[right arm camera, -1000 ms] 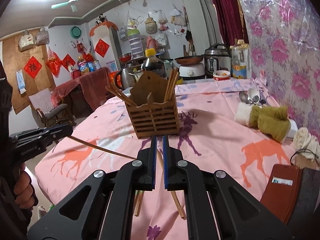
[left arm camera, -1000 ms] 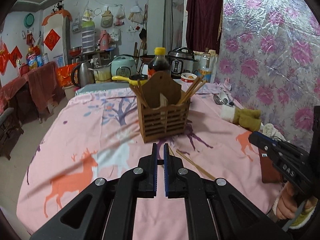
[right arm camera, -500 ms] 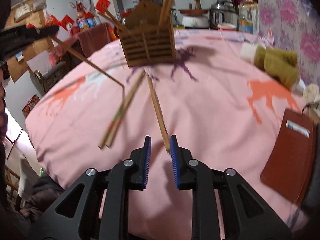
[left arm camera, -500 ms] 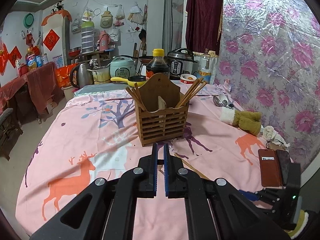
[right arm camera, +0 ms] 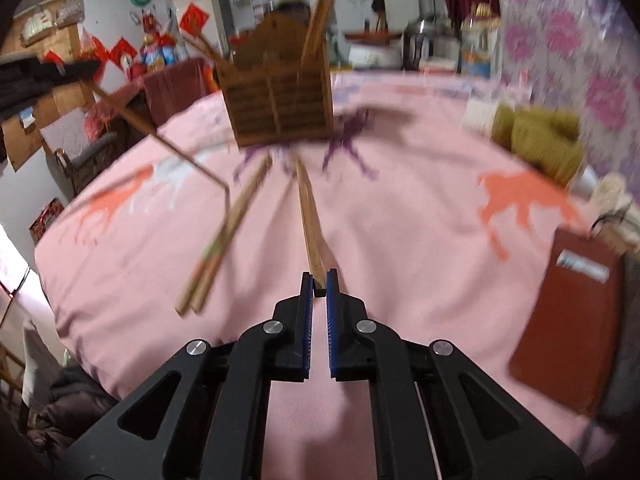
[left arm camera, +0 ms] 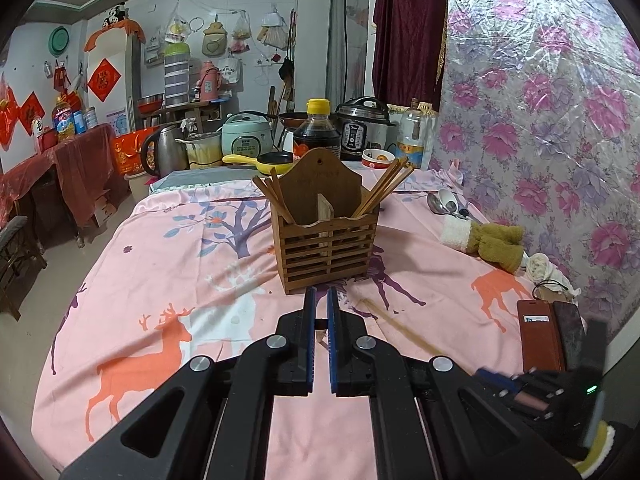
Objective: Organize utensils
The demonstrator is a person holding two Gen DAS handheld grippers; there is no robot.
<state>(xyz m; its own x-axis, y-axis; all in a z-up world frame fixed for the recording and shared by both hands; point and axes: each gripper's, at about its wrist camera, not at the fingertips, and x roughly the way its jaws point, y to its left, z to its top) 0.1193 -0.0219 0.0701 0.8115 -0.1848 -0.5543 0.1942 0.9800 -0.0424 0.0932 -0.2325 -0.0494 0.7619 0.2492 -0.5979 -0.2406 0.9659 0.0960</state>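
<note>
While the wooden holder stands upright on the pink cloth, the loose chopsticks lie flat in front of it.

Right gripper: low over the cloth, its jaws have just been closing; the blue pads now pinch the near end of a chopstick.

Held chopstick: long axis runs straight away from the right gripper toward the holder. Its far tip lies just short of the holder's base. The near end sits between the pads. The picture is blurred, so whether one stick or two lie there I cannot tell.

Loose pair of chopsticks: on the cloth, left of the held one. Side by side and touching. They slant, with the far ends leaning toward the holder and the near ends out to the left.

Left gripper: jaws drawn together with only a narrow slot between the pads. In the right wrist view it appears at the far left edge with a thin chopstick running from it, slanting down to the right and ending above the cloth beside the loose pair.

Wooden holder: slatted box with a tall back board and a middle divider. Chopsticks stand in both compartments, those on the left leaning left, those on the right leaning right.

Pink cloth: printed with deer and trees.

Red wallet: near the right edge, well apart from the chopsticks.
</note>
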